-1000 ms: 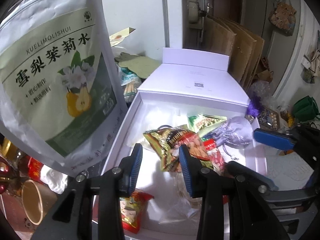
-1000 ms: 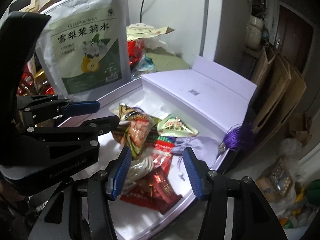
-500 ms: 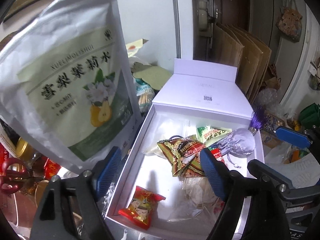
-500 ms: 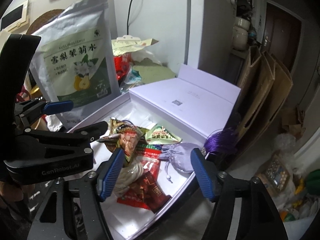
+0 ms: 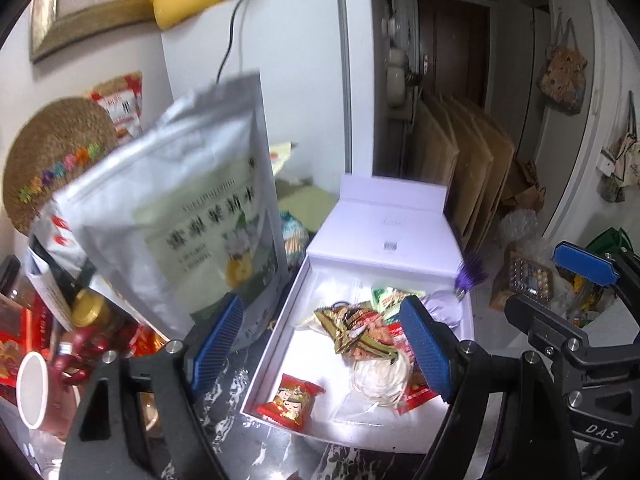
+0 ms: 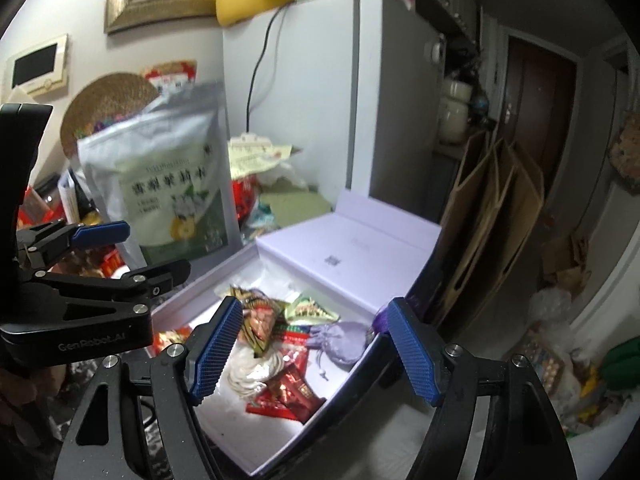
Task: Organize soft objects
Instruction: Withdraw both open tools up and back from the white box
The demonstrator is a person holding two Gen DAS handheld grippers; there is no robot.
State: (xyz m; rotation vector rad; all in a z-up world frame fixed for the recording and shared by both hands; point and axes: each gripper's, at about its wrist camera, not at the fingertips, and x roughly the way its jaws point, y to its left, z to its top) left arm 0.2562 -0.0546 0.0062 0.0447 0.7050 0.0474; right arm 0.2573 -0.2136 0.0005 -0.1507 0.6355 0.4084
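With the left gripper [image 5: 322,346] wide open and empty and the right gripper [image 6: 316,350] empty, jaws opening, above the white box [image 6: 352,392], next selection requires descending onto another snack packet [image 5: 290,400].

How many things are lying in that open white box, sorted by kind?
Snack packets: 5 (red cartoon packet, gold-brown packet, green-white packet, bright red packet, dark red foil packet)
Lilac cloth pouch: 1
White coiled bundle: 1
Total: 7 that I can make out
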